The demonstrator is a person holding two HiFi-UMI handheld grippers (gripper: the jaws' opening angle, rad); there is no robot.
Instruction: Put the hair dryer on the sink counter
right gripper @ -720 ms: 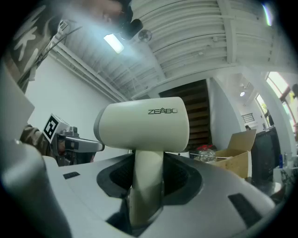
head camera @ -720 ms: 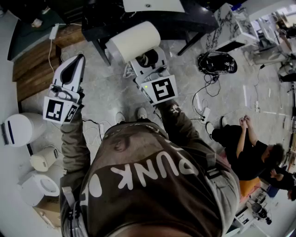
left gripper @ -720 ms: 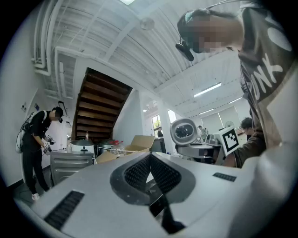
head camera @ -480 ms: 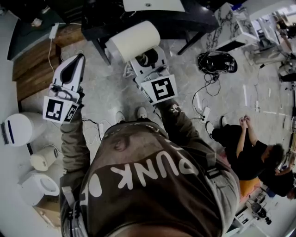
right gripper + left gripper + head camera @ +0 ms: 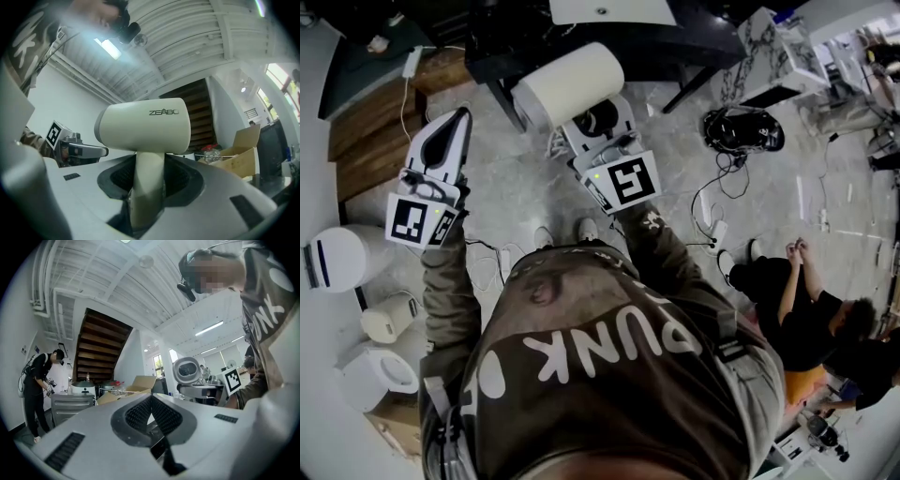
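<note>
A cream hair dryer (image 5: 570,82) (image 5: 150,124) with a round barrel is held above the floor. My right gripper (image 5: 598,120) (image 5: 149,177) is shut on its handle, which stands upright between the dark pads (image 5: 180,180). The barrel sits just past the jaw tips and hides what lies beyond them. My left gripper (image 5: 457,122) (image 5: 151,404) is out to the left at about the same height, shut, with nothing in it. A dark counter (image 5: 694,33) with a white basin (image 5: 609,9) lies just ahead of the hair dryer.
The marble floor carries cables (image 5: 712,202) and a black bag (image 5: 741,127). A person (image 5: 797,300) sits on the floor at the right. White appliances (image 5: 337,258) and a kettle (image 5: 386,322) stand at the left, beside wooden steps (image 5: 366,141).
Both grippers and the hair dryer stay almost where they were. The view has shifted a little.
</note>
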